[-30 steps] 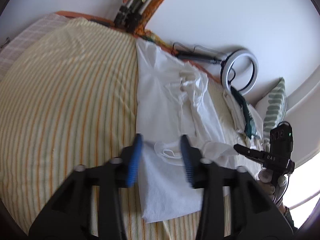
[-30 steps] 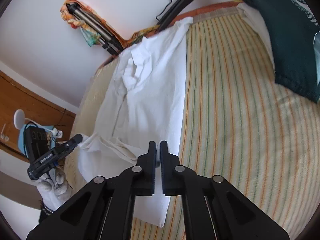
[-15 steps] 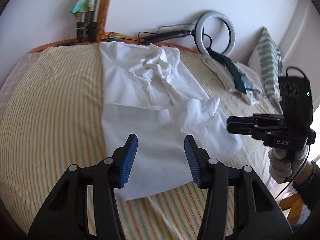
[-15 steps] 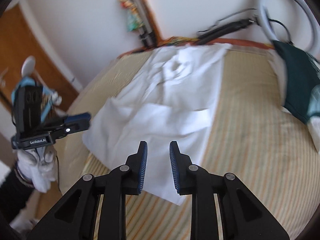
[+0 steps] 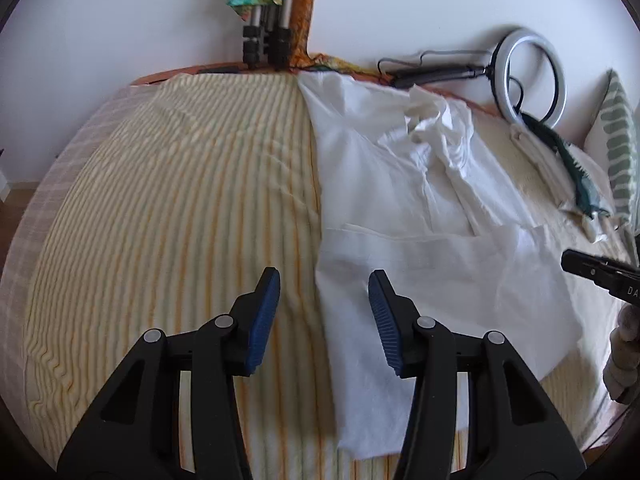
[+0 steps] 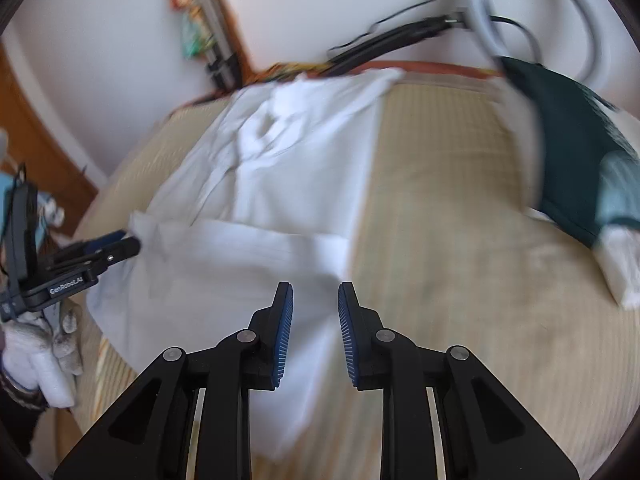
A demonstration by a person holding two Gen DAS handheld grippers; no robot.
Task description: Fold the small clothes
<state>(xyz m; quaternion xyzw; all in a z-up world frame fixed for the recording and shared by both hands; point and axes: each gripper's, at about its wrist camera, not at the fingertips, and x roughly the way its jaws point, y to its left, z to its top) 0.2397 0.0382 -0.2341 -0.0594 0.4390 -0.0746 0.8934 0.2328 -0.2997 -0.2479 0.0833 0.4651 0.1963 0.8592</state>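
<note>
Both tongs stand spread with nothing between the pads. Left gripper (image 5: 324,312) hovers over the near left edge of the white garment (image 5: 420,264), one finger above the striped bedspread (image 5: 180,220), the other above the cloth. Right gripper (image 6: 315,328) hovers over the near right part of the same garment (image 6: 248,248); this view is motion-blurred, so whether its pads touch fabric cannot be told.

Garment position: laid lengthwise on the bed, right of centre in the left view, collar end far, near the wall. Lower portion appears folded up over the body, leaving a crosswise edge at mid-length. Upper part is rumpled and bunched around the collar.

Risks, as judgement:
- Folding over the bunched collar area would lock in creases; cause is unsmoothed fabric underneath.
- A grasp on the near edge may catch only the top layer, so the layers separate on lifting.
- A pad reaching too deep could pinch the bedspread together with the cloth and drag it.
- Uneven lift between the two tongs would skew the fold.

Surface: soft bed, yellow-striped cover, slight ripples. Room: white wall, ring light (image 5: 532,76) on a black arm at the far right, folded tripod (image 5: 264,40) against the wall, dark green cloth (image 6: 576,148) at right.
</note>
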